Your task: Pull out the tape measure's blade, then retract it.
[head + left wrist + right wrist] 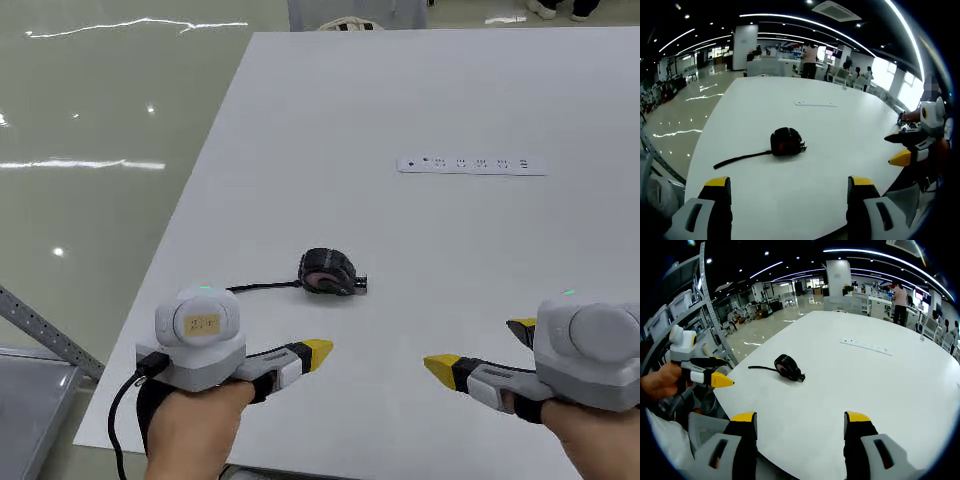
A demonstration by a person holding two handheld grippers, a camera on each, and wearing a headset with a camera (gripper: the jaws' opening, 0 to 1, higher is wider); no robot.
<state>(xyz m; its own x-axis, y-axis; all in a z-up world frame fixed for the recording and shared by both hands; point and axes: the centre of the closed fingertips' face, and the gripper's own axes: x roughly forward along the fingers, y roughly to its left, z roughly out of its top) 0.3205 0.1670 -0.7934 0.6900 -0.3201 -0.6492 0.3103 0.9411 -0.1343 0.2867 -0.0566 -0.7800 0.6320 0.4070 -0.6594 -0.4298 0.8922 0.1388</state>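
A black tape measure lies on the white table, its blade fully in and its black wrist strap trailing to the left. My left gripper hovers near the table's front edge, below and left of the tape, open and holding nothing. My right gripper hovers at the front right, also open and holding nothing. In the left gripper view the tape measure sits ahead between the spread jaws. The right gripper view has the tape measure ahead and slightly left of its own spread jaws.
A white power strip lies flat further back on the table. The table's left edge drops to a glossy floor. A metal shelf rail stands at the lower left. People stand far behind the table.
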